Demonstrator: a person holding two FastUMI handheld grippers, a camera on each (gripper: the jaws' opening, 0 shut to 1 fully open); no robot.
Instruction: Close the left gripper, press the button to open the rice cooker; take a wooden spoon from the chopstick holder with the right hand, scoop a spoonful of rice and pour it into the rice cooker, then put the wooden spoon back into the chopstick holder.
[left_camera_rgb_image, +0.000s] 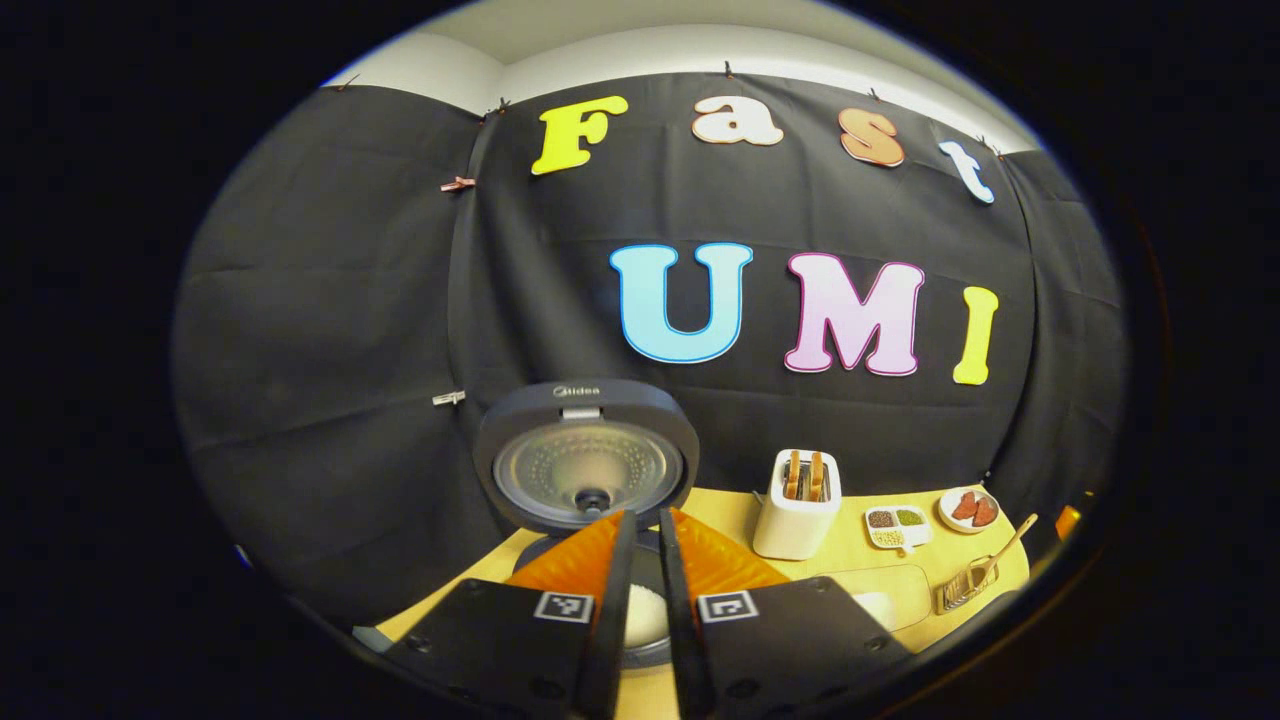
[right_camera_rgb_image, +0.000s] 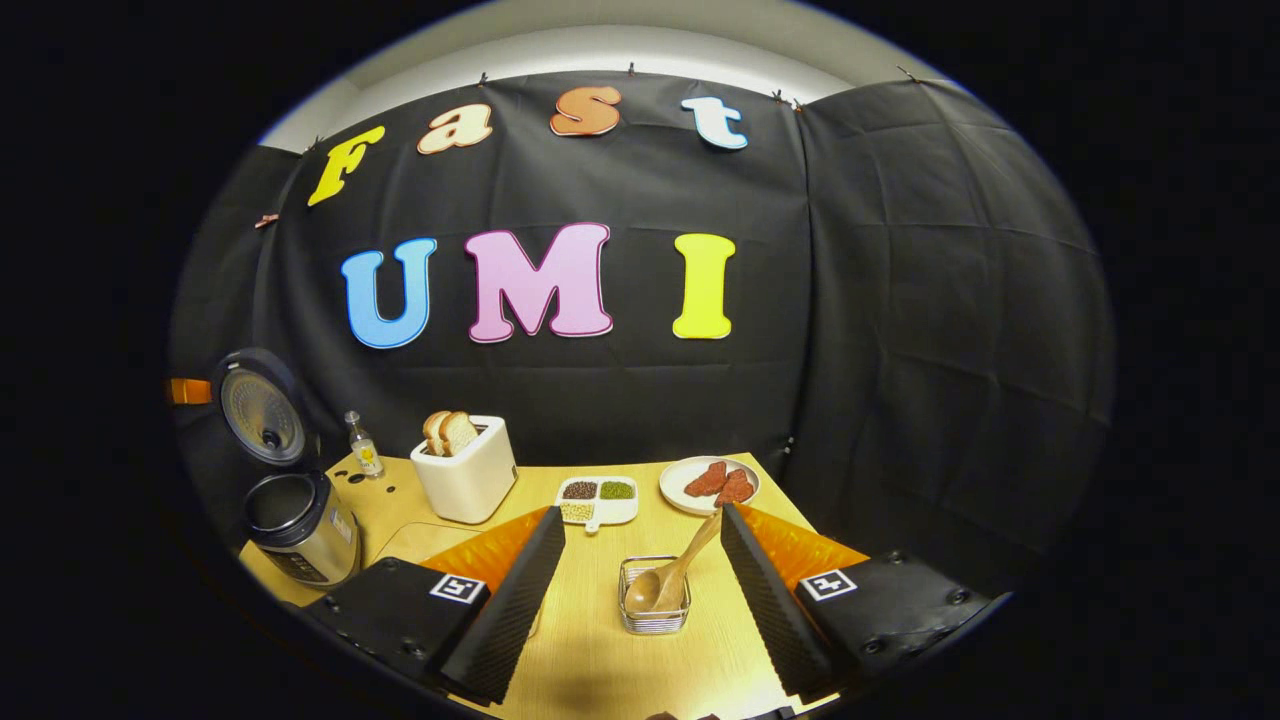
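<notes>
The rice cooker (left_camera_rgb_image: 560, 560) stands right in front of my left gripper (left_camera_rgb_image: 643, 520) with its round lid (left_camera_rgb_image: 585, 455) swung up and open. The two fingers stand almost together over the pot, holding nothing, and something white shows in the pot through the slit between them. In the right gripper view the cooker (right_camera_rgb_image: 300, 525) sits at the far left with its lid (right_camera_rgb_image: 262, 408) raised. My right gripper (right_camera_rgb_image: 642, 512) is open, one finger on each side of the wire chopstick holder (right_camera_rgb_image: 655, 600). A wooden spoon (right_camera_rgb_image: 680, 565) leans in the holder, bowl down, untouched.
On the wooden table (right_camera_rgb_image: 600, 660) stand a white toaster (right_camera_rgb_image: 465, 475) with bread slices, a divided dish of beans (right_camera_rgb_image: 597, 497), a plate of red meat slices (right_camera_rgb_image: 712, 483) and a small bottle (right_camera_rgb_image: 362, 445). A pale mat (right_camera_rgb_image: 420, 540) lies by the cooker.
</notes>
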